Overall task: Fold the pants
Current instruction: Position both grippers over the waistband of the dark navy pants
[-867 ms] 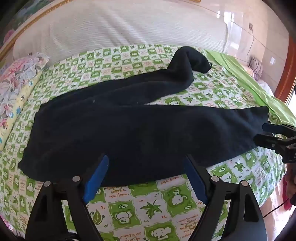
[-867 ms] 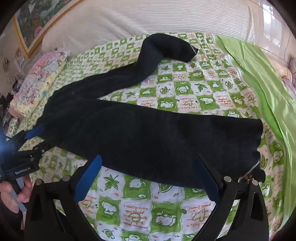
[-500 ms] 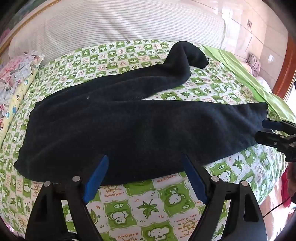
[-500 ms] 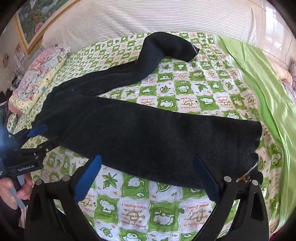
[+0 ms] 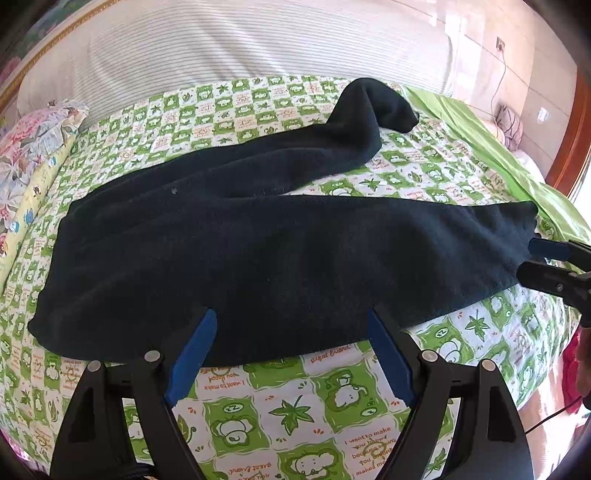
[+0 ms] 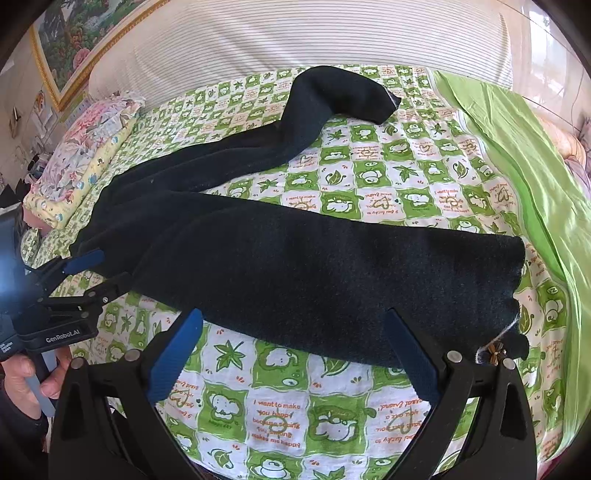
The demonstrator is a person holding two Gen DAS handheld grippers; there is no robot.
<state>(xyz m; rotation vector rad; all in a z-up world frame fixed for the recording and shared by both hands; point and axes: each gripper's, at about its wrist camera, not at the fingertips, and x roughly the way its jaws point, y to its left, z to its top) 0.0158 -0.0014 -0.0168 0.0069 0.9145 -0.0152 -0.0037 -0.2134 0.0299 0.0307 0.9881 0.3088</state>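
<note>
Obs., left to right. Floral pillow sits at the far left edge of the bed, clear of the work. Your left gripper is at the waist end of the black pants; its blue pads stand wide apart with nothing between them, tips over the near hem of the cloth. From the right wrist view it sits low, level with the waistband corner, likely so one finger can slide under the edge.

Pants lie flat across the green-and-white checked bedspread, waist left, cuffs right. Near leg runs straight along the front of the bed; far leg splays away toward the striped headboard and curls at its cuff. Legs are not yet stacked, so the fold has not begun.

Your right gripper is at the near leg's cuff, pads also apart and empty. The left wrist view shows it edge-on at the cuff; whether a finger already touches the fabric is unclear at that margin.

Judgement: both ends are bracketed so the near leg can be lifted taut and laid over the far one. Risk: the curled far cuff will bunch under it unless straightened. Plain green sheet lies at far right.
</note>
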